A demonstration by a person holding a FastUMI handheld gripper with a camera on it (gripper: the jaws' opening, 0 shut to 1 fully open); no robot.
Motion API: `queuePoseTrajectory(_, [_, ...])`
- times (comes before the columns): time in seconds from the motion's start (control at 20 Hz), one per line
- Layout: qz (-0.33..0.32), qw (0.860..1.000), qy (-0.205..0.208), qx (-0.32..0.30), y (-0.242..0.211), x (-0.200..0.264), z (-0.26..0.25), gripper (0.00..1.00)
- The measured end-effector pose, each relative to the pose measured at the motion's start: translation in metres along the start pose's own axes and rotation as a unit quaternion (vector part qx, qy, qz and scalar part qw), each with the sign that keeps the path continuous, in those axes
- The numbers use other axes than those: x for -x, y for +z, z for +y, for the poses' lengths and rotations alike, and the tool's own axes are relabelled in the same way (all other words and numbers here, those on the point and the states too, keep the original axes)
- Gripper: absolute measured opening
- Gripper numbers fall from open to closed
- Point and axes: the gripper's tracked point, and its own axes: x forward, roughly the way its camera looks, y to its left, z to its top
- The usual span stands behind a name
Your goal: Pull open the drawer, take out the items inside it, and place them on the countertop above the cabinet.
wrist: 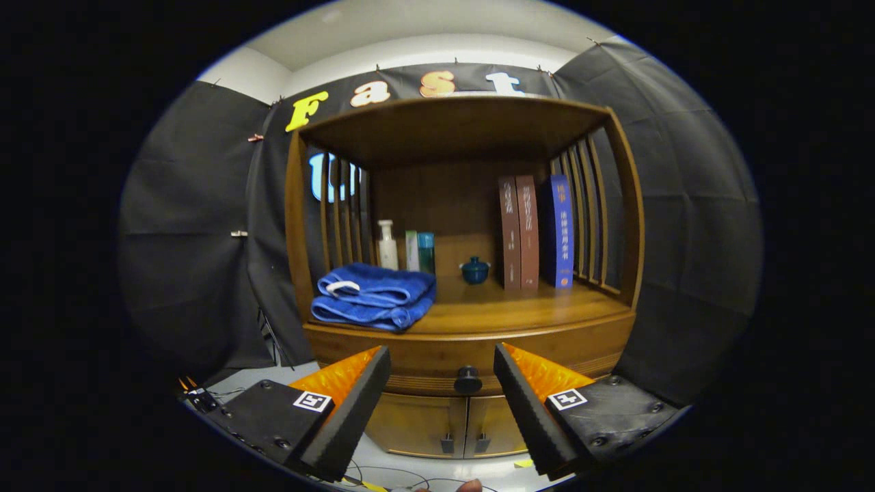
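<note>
A wooden cabinet stands ahead of me, its drawer [424, 355] closed under the countertop [519, 311]. The drawer's round dark knob [468, 379] sits just beyond my fingers, centred between them. My gripper [442, 362] is open, a little short of the knob, with nothing held. What is inside the drawer is hidden.
On the countertop lie a folded blue towel [374, 295] at the left, three small bottles [407, 250] behind it, a small dark lidded pot [474, 270] in the middle and three upright books [536, 232] at the right. Two lower cabinet doors [444, 424] are closed. Cables lie on the floor.
</note>
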Motion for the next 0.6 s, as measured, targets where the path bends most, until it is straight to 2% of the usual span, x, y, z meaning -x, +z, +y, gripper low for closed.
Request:
queuePoseTrajectory(0.2, [0.056,0.998,-0.019,-0.003,-0.058,-0.05,-0.008,0.99])
queuePoseTrajectory(0.4, [0.088,0.995,-0.038,-0.001,-0.091,-0.087,-0.021,0.98])
queuePoseTrajectory(0.6, [0.105,0.993,-0.052,-0.007,-0.111,-0.105,-0.036,0.69])
